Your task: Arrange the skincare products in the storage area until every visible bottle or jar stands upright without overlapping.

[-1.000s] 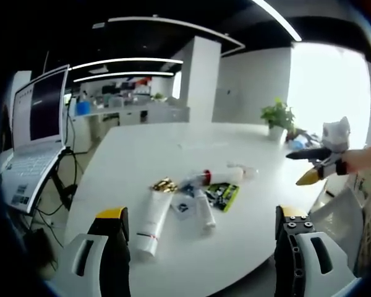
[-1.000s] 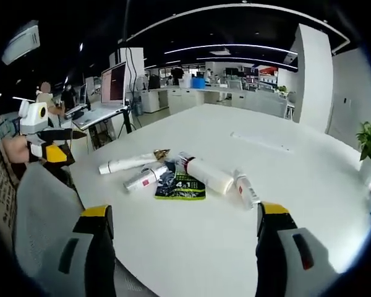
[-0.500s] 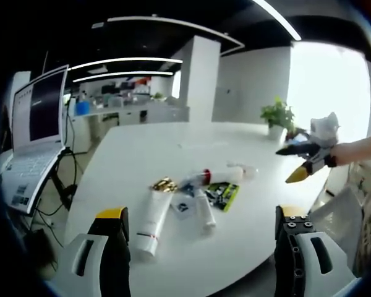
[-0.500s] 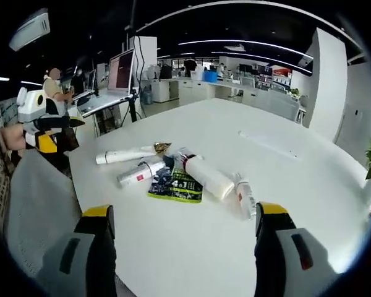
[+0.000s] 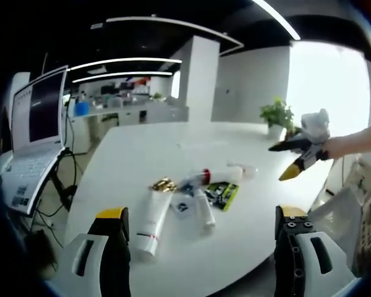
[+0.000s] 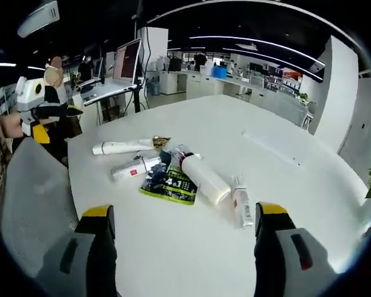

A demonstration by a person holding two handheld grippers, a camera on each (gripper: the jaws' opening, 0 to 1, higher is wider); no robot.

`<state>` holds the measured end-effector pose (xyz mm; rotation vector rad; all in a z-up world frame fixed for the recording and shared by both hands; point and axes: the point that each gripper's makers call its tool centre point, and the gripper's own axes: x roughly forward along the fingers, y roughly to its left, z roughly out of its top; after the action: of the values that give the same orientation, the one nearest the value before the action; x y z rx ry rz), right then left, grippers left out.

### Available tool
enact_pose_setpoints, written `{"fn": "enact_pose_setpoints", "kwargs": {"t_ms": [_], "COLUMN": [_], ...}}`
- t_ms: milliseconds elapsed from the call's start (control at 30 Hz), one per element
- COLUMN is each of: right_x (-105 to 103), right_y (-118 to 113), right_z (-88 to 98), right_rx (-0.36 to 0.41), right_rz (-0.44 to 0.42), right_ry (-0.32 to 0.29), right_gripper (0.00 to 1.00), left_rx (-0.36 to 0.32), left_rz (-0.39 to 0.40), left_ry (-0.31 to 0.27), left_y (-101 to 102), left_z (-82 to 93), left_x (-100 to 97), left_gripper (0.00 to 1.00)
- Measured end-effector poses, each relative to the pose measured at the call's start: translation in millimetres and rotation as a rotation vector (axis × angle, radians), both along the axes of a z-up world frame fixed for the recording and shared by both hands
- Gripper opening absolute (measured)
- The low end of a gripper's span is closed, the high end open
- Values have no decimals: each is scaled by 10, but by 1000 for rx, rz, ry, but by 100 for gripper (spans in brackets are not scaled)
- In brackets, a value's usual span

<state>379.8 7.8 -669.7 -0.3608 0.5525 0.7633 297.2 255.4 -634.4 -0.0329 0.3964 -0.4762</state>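
Several skincare products lie flat in a loose pile on the white table (image 5: pixel 142 148). They are a long white tube (image 5: pixel 149 224) (image 6: pixel 122 147) with a gold cap, a thin tube (image 5: pixel 204 210) (image 6: pixel 131 169) with a red label, a green sachet (image 5: pixel 222 195) (image 6: pixel 169 184), a big white bottle (image 5: pixel 226 176) (image 6: pixel 204 178) and a small bottle (image 5: pixel 245 170) (image 6: pixel 241 205). My left gripper (image 5: pixel 201 247) (image 6: pixel 54 122) hangs open in front of the table's near edge, holding nothing. My right gripper (image 6: pixel 188 241) (image 5: pixel 283 162) is open and empty above the table's right side.
An open laptop (image 5: pixel 40 105) (image 6: pixel 127 59) sits on a stand beside the table. A potted plant (image 5: pixel 277 116) is at the far corner. Grey mesh chairs (image 6: pixel 37 204) (image 5: pixel 334 223) stand at the table's edge. A flat white strip (image 6: pixel 272 147) lies further along the table.
My right gripper has moved in over the table toward the pile, so the products look nearer in its view. My left gripper and the products have stayed put.
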Motion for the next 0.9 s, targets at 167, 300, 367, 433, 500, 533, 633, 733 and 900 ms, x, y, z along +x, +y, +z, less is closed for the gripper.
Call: {"fn": "enact_pose_setpoints", "kwargs": {"t_ms": [167, 300, 367, 433, 500, 533, 633, 733, 900], "right_x": [61, 103, 133, 165, 192, 201, 246, 275, 312], "right_y": [-21, -39, -49, -56, -52, -50, -45, -38, -4], "right_z": [-34, -84, -105, -122, -132, -135, -163, -208, -279], "right_rx": [-30, -56, -68, -75, -78, -80, -87, -87, -91], "right_rz": [31, 54, 63, 66, 70, 72, 78, 83, 91], "right_ry": [8, 24, 27, 32, 36, 37, 42, 53, 62], "right_gripper": [94, 93, 93, 93, 93, 92, 92, 89, 87], "left_rx": [7, 13, 17, 22, 29, 32, 43, 47, 48], "left_rz": [-4, -9, -11, -14, -19, -21, -28, -33, -39], "left_ry": [2, 3, 4, 5, 5, 6, 7, 9, 12], "left_y": [-5, -12, -15, -19, -25, -27, -35, -41, -51], "left_z": [-9, -15, -18, -22, -30, -33, -43, -49, -52], "left_x": [-4, -8, -10, -11, -14, -14, -19, -21, -26], "left_gripper": [96, 97, 97, 97, 97, 97, 97, 97, 97]}}
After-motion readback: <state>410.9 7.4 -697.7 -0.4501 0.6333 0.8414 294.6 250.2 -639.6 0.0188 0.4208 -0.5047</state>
